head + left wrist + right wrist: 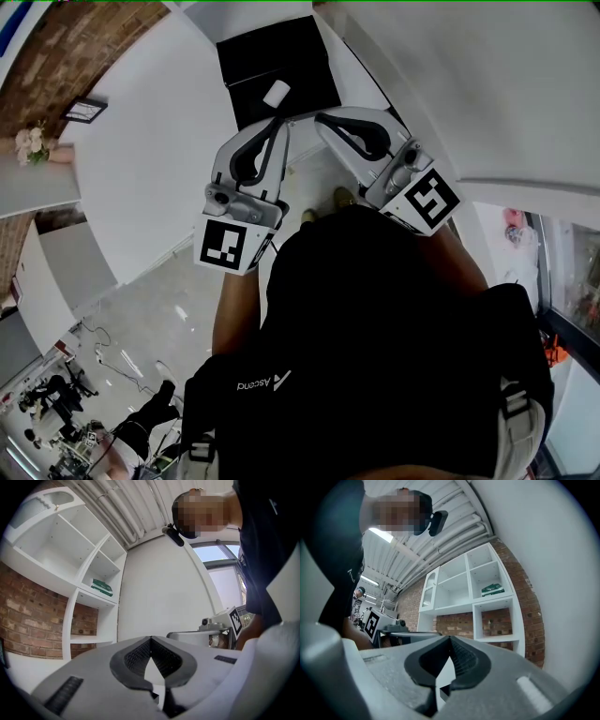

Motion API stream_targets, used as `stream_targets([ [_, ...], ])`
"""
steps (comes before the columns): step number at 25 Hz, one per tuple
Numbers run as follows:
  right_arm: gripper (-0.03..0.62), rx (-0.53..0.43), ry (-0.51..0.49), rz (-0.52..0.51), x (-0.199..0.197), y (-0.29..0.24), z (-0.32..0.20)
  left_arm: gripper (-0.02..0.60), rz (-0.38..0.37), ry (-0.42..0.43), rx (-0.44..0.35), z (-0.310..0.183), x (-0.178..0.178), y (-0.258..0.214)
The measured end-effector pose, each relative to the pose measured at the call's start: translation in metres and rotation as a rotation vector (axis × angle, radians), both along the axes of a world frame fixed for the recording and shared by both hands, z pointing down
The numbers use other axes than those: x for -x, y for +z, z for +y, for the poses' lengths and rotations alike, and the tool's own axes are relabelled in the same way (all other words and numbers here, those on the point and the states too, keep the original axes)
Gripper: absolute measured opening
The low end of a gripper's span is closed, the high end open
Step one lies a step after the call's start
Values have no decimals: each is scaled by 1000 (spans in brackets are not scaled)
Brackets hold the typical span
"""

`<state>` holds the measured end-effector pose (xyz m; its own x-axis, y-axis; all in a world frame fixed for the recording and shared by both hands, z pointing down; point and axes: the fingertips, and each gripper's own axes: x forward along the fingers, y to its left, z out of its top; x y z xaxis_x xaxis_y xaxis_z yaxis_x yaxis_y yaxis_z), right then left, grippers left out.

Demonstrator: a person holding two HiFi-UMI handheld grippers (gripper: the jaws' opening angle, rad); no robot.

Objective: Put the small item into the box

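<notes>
In the head view a black box [278,58] lies on the white table [159,159] ahead of me. A small white cylinder-like item [277,93] rests on the box's near part. My left gripper [280,120] is shut and empty, its tips just short of the item. My right gripper [320,118] is shut and empty beside it, near the box's front edge. In the left gripper view the jaws [150,638] meet with nothing between them and aim up at a wall. The right gripper view shows the same closed jaws [450,637].
White shelving [89,573] against a brick wall [497,620] stands beyond the table, with a green item [101,587] on one shelf. The person's dark torso [375,328] fills the lower head view. A wall [487,84] rises at the right.
</notes>
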<state>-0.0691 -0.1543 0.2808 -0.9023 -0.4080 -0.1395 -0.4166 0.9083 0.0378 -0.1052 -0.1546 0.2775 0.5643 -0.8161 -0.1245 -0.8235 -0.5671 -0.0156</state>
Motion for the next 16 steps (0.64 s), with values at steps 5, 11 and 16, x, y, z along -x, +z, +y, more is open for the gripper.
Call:
stream_targets([
  [5, 0, 0, 4, -6, -3, -2, 2, -2, 0, 10, -4, 2, -3, -4],
  [11, 0, -1, 4, -6, -5, -2, 4, -2, -6, 10, -3, 4, -5, -3],
  [16, 0, -2, 8, 2, -9, -2, 4, -2, 9, 28, -16, 4, -11, -10],
])
